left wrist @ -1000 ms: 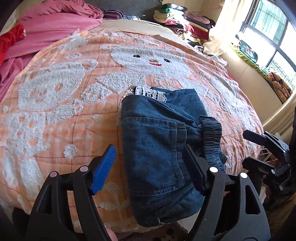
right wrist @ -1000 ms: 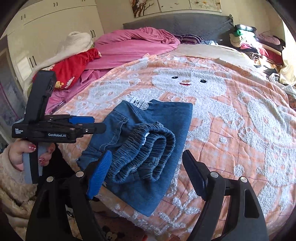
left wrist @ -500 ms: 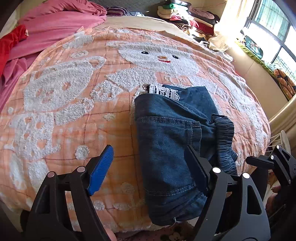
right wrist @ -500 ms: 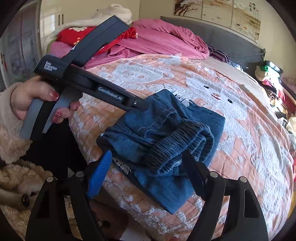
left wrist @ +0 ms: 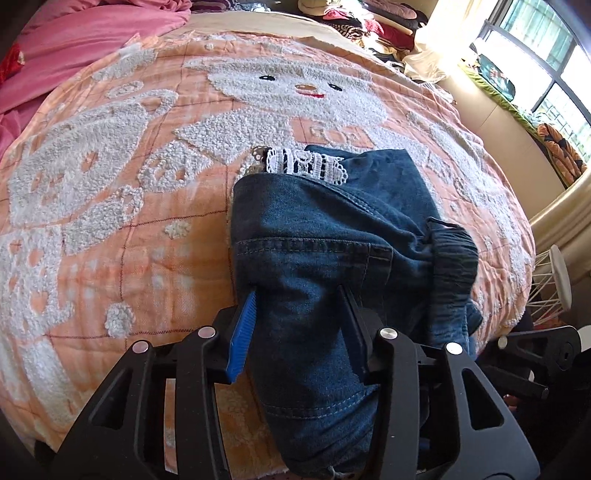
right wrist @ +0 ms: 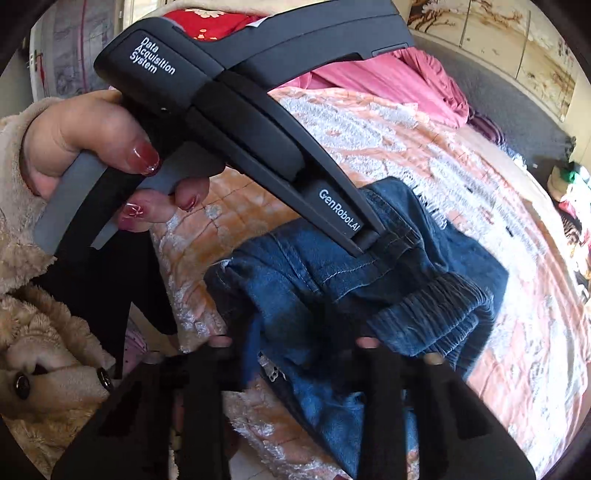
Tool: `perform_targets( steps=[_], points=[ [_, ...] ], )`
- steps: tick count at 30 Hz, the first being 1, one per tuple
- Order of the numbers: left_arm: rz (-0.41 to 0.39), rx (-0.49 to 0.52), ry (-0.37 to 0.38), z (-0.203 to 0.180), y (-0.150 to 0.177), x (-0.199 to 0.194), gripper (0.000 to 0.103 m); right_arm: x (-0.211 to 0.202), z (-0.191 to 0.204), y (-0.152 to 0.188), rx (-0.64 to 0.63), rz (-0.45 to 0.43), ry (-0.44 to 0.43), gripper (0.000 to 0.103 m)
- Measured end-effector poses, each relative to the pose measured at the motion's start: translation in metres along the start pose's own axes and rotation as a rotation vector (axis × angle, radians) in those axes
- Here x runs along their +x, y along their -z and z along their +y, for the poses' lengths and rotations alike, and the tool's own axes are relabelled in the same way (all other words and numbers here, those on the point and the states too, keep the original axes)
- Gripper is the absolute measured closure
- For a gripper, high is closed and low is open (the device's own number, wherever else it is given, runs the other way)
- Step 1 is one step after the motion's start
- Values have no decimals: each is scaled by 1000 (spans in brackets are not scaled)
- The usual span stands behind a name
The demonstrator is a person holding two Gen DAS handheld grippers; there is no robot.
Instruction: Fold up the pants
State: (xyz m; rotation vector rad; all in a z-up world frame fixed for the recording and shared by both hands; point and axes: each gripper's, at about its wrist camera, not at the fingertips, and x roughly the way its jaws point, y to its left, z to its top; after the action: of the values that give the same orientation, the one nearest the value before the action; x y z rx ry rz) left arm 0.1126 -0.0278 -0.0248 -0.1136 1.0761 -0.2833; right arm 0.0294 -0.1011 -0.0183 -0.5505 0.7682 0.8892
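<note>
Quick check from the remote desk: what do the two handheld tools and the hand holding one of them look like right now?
Both tools are black plastic with silver rivets. The left tool has one blue ribbed pad. Seen from the right wrist, its body carries white lettering, "Data Acquisition System" and "GenRobot.AI", above a grey trigger. The left hand has glossy red nails and a fluffy beige sleeve. The right tool looks blurred.

- Your bed (left wrist: 110, 229) carries an orange quilt (left wrist: 155, 258) with white tufted bear figures, spread over most of it.
- The folded denim pants (left wrist: 317, 236) lie on the quilt near the bed's near edge, with one end hanging over that edge.
- White lace trim (left wrist: 306, 164) shows at the far end of the pants.
- A crumpled pink blanket (left wrist: 85, 40) lies on the far left of the bed, beyond the quilt.
- Folded clothes (left wrist: 354, 18) are piled at the far end.
</note>
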Motion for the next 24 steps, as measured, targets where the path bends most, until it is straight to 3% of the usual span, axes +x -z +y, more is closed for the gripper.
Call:
perform_targets(
  steps=[5,10,11,15,20,24],
  points=[
    [3,-7,10,4,-5,4,66,-17,5,9,-6,-15,-88,89],
    [-6,-25,17,6,-4,6,65,-2,12,23,4,36,-94,86],
    [-9,-28,16,6,-4,5,65,-2,13,23,11,33,-93,85],
    [-18,-26,3,3,-3,1,63,-9,13,20,80,16,-137,60],
    [-42,-25,2,0,0,-10,62,-35,4,18,198,-58,-162,50],
    [-60,-26,12,-3,3,-18,61,-56,-6,17,261,-112,-112,42]
  ],
)
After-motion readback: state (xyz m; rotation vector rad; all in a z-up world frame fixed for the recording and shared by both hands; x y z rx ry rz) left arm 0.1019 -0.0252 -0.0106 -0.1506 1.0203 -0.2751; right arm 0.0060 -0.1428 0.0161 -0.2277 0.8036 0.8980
